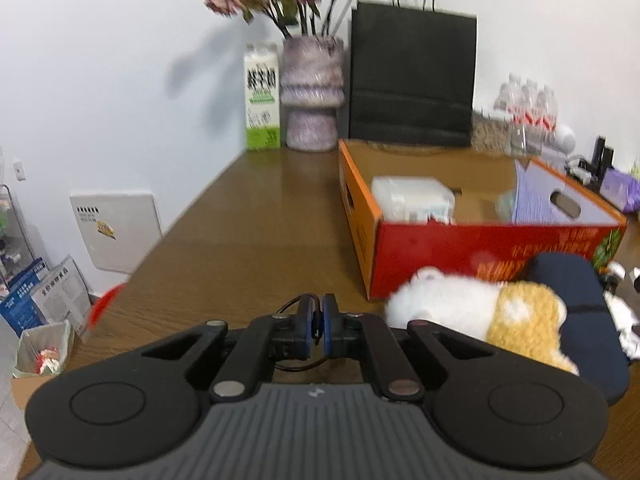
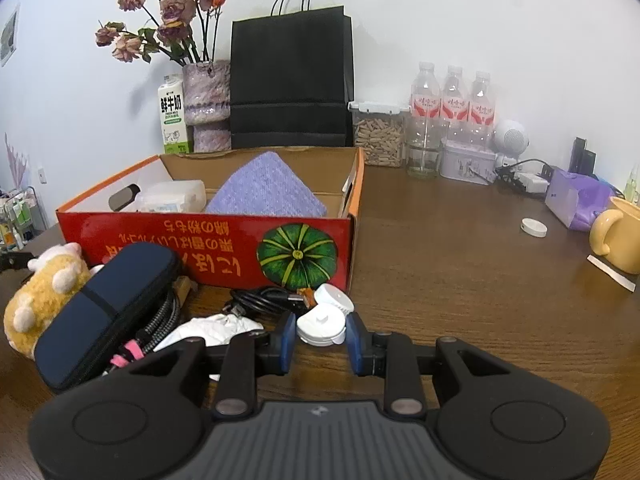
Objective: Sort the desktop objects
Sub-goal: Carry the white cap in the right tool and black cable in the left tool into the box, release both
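Wooden desk [image 2: 460,280] fills the lower half of both views; the clutter sits lower left in the right wrist view.

Red-and-orange cardboard box [image 2: 208,248], centre-left: already holds a lilac knitted cloth [image 2: 266,190] and a clear plastic container [image 2: 172,196]. Judged: sorting begun, most still to do.

Outside the box, against its front wall:
- dark blue zip case [image 2: 104,312], lower left, leaning on the plush hamster [image 2: 44,288]
- black cable [image 2: 264,300], coiled at lower centre
- crumpled white paper [image 2: 216,328] beside it
- two white round plastic pieces [image 2: 324,320], lower centre

Right gripper [image 2: 320,340]: blue pads sit at either side of the nearer white piece, narrowly spread; looks like a grip, contact on the right pad not fully clear.

Left gripper [image 1: 318,324]: pads fully together at lower centre of its view, holding nothing apart from its own thin wire; plush hamster just to its right

Small white disc [image 2: 534,227] and yellow mug [image 2: 620,236] at far right, untouched
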The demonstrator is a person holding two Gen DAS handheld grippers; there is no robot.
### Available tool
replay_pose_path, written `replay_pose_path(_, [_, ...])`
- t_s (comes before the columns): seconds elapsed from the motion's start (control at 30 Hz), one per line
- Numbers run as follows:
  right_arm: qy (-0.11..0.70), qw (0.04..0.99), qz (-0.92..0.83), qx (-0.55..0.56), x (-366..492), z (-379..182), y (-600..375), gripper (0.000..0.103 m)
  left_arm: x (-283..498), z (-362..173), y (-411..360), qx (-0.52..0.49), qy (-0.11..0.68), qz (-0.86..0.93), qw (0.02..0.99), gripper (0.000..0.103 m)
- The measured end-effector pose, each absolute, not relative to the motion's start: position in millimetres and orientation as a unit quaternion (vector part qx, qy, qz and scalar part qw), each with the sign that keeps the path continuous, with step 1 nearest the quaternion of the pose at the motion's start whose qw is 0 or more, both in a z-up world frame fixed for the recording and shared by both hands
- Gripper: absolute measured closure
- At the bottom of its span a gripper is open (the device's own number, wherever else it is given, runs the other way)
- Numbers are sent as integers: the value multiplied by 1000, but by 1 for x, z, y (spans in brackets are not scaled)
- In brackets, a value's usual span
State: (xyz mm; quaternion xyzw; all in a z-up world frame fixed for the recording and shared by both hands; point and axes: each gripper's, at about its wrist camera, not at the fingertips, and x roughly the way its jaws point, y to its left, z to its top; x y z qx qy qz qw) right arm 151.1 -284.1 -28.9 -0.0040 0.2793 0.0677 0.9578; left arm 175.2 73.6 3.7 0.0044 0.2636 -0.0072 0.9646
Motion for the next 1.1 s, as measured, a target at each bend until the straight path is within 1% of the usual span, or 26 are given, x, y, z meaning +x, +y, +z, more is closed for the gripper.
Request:
replay_pose_path(0.27, [251, 965, 73, -6, 147, -7, -280, 77, 164, 55, 69, 1, 186, -16, 982, 97])
replay_pose_path(0.4, [228, 970, 79, -11, 149, 12, -275, 77, 171, 82, 54, 4, 147, -34, 989, 97])
replay_pose_path(0.5, [212, 973, 84, -14, 154, 25, -269, 77, 182, 93, 38, 2, 129, -53, 990, 97])
replay_pose_path(0.83, [190, 977, 94, -8, 209, 47, -247, 77, 237, 77, -20, -10, 143, -102, 984, 97])
replay_pose_path(1.0, [183, 979, 92, -10, 246, 42, -239, 77, 272, 58, -32, -24, 165, -89, 982, 97])
replay_pose_path(1.1, [187, 977, 98, -4, 261, 31, -241, 77, 287, 44, -37, -15, 184, -76, 980, 97])
